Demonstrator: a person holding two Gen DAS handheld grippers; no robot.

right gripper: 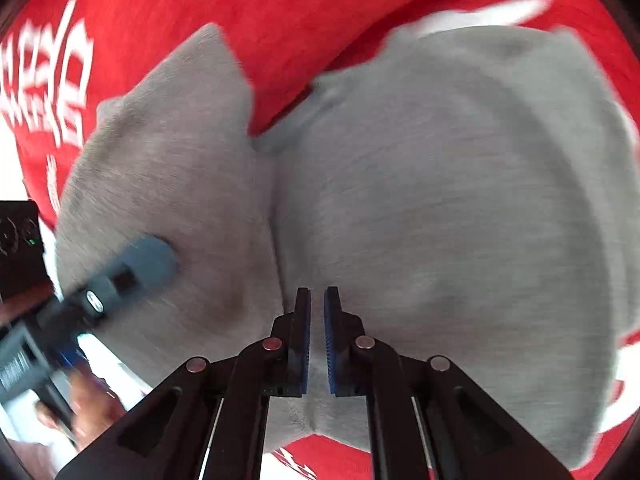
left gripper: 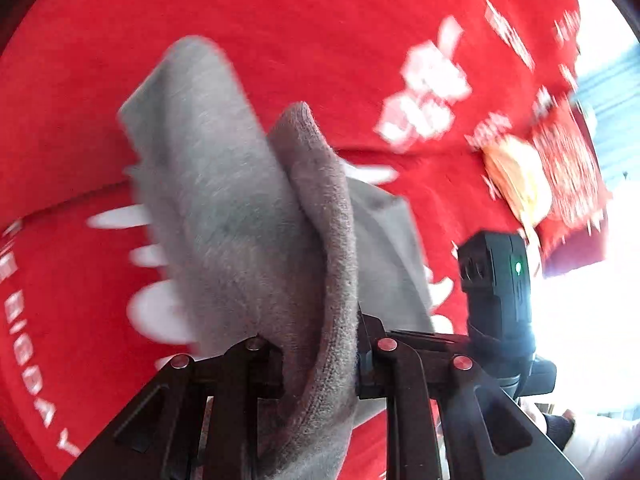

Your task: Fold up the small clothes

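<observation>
Left gripper [left gripper: 320, 360] fingers are pinching the grey garment [left gripper: 224, 208] above the red cloth [left gripper: 280, 20]; right gripper [right gripper: 317, 340] fingers are lying nearly pressed together, seemingly empty, over the garment's middle.

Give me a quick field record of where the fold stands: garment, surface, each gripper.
garment: grey shorts, soft knit, partly lifted at one edge
surface: red cloth with white lettering
left gripper: clamped on a bunched fold of the shorts, fabric draped over its fingers
right gripper: jaws nearly together, a narrow gap showing, nothing visibly pinched, shorts lying beyond its tips
image quality: motion blur in both views
</observation>
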